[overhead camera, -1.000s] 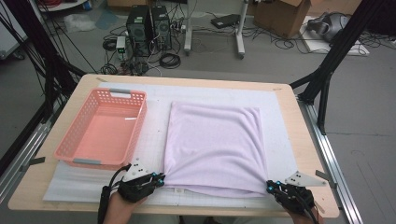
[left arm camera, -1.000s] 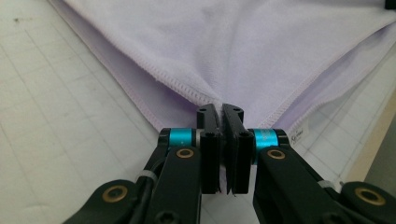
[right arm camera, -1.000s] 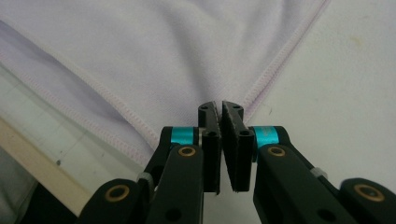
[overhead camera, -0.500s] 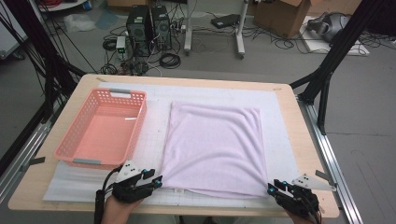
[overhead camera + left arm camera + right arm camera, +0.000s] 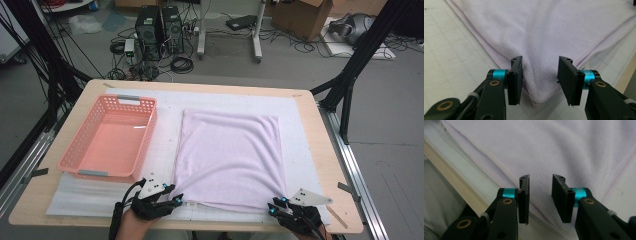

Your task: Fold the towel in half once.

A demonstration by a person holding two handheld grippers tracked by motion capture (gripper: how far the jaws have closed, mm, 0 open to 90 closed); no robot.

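Folded pale lilac terry towel (image 5: 231,160) lies flat on the white gridded mat (image 5: 100,192) covering the wooden counter (image 5: 327,145), to the right of an empty salmon-pink plastic basket (image 5: 107,142). A second ago both tools were clamped on its two near corners; now they have let go. The left tool (image 5: 176,200) sits at the near left corner with its jaws parted to a middling gap, the corner lying slack on the mat between them in the left gripper view. The right tool (image 5: 274,209) is at the near right corner; its jaws opened, then began narrowing again, and the stitched edge appears to pass beneath them untouched, though the close view is blurred. Likely this fold is finished and the hands are about to regrip or withdraw.
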